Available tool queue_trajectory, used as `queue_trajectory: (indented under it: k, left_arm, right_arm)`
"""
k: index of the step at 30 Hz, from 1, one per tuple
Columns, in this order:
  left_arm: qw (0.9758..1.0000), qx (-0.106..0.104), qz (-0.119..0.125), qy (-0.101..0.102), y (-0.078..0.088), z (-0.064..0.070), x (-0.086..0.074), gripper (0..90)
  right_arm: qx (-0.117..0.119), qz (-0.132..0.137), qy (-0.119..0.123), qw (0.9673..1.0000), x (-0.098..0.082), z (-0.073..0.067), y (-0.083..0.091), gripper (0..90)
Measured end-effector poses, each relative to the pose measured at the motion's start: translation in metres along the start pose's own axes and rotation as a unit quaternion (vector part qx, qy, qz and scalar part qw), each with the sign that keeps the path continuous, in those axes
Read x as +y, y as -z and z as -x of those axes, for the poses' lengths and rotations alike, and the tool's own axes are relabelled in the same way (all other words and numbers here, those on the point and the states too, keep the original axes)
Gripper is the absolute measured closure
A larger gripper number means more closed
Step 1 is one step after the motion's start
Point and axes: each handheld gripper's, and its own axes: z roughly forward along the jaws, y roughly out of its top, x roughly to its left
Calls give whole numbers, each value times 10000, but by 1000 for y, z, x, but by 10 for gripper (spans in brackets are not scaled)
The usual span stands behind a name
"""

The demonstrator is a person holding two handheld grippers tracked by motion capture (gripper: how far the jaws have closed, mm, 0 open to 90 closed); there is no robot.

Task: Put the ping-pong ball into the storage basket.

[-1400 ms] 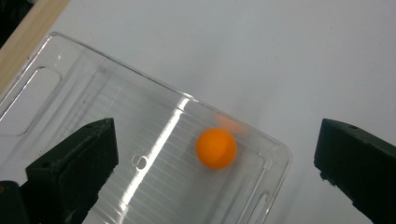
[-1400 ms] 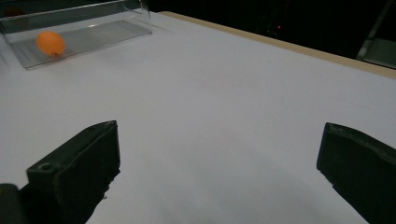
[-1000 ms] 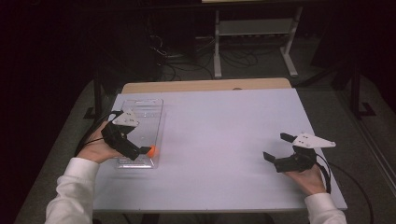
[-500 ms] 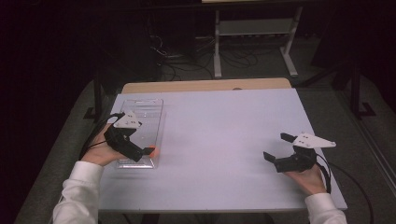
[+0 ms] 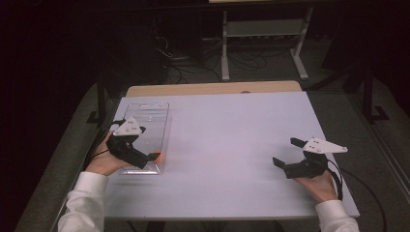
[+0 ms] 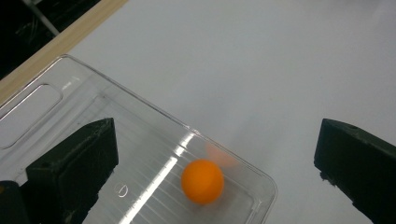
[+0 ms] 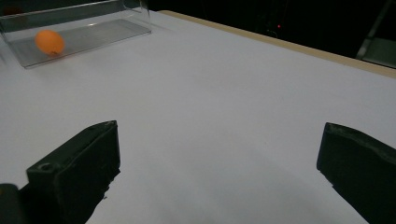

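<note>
I have the left gripper (image 5: pixel 145 155) over the near end of the clear plastic tray (image 5: pixel 157 108), which lies along the left side of the white surface (image 5: pixel 232 140). In the left gripper view my fingers (image 6: pixel 74 158) stand wide apart, one over the tray floor and the other out over the bare surface beyond the tray's rim. The orange ball (image 6: pixel 202 181) sits loose inside the tray, close to its near corner and between the two fingers, touched by neither; its edge looks slightly blurred. A faint orange reflection shows on the tray wall just beside it. In the right gripper view I see the same ball (image 7: pixel 49 42) resting on the tray floor toward one end of the tray (image 7: pixel 102 28), well across the surface from that hand. My right gripper (image 5: pixel 289 154) rests low at the right side of the surface, its fingers (image 7: pixel 77 170) spread wide with nothing between them but white tabletop
</note>
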Motion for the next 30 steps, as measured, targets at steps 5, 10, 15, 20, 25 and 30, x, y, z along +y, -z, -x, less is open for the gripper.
queue_trajectory:
  k: [5, 10, 15, 20, 25, 30]
  left_arm:
    - [9998, 64, 190, 76, 2, 0, -2, 0]
    - [9994, 119, 293, 145, 1, 1, -7, 0]
    - [9989, 144, 404, 169, 0, 5, -11, 0]
    - [9981, 185, 545, 241, -2, 7, -15, 0]
    - [9970, 227, 667, 327, -3, 8, -21, 0]
    - [9950, 316, 850, 410, -5, 11, -26, 0]
  right_arm:
    - [-2, -2, -8, 10000, 0, 0, 0, 0]
    - [-9, 6, 2, 10000, 0, 0, 0, 0]
    - [-12, 5, 0, 10000, 0, 0, 0, 0]
    - [-8, 3, 6, 10000, 0, 0, 0, 0]
    - [-12, -3, 11, 10000, 0, 0, 0, 0]
    - [-19, -7, 5, 10000, 0, 0, 0, 0]
